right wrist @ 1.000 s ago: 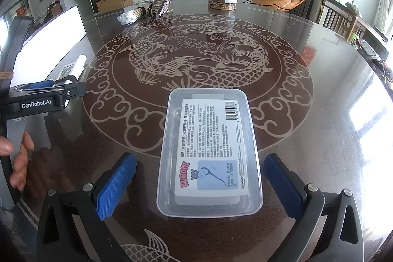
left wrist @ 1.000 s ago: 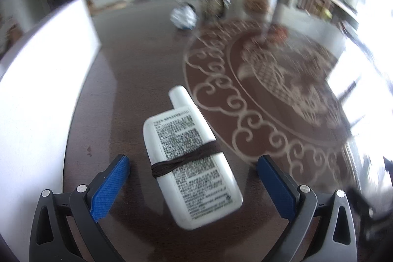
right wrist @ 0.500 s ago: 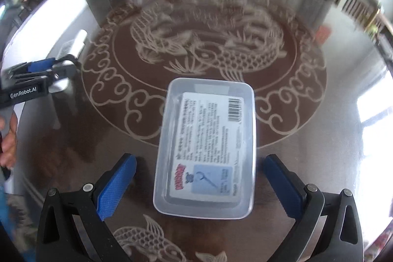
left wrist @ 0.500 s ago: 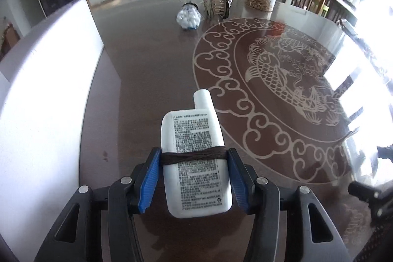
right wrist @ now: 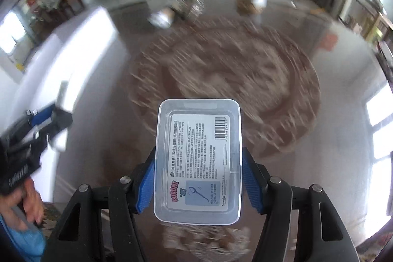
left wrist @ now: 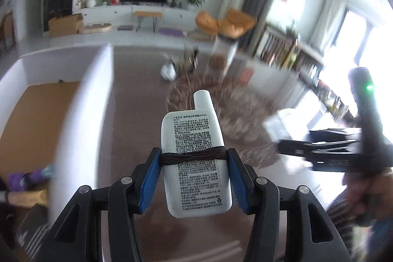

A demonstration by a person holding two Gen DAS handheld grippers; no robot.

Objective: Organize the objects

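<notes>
My left gripper [left wrist: 194, 177] is shut on a flat white bottle [left wrist: 194, 158] with printed text and a dark hair tie wound around it, held up above the dark table [left wrist: 137, 114]. My right gripper [right wrist: 199, 179] is shut on a clear plastic floss-pick box [right wrist: 199, 158] with a white label, lifted above the table's fish pattern [right wrist: 228, 80]. The right gripper with its box shows at the right of the left wrist view [left wrist: 326, 151]. The left gripper shows at the left of the right wrist view [right wrist: 29, 139].
An open white storage box [left wrist: 95, 100] with a cardboard-brown floor stands at the left, with small items in its near end. At the table's far side stand a clear jar [left wrist: 226, 53], a rack and a white bundle [left wrist: 168, 71].
Both grippers closed on their objects, the left on the bottle first, then the right on the floss box. Both objects have been lifted off the table; the views are blurred with motion.
</notes>
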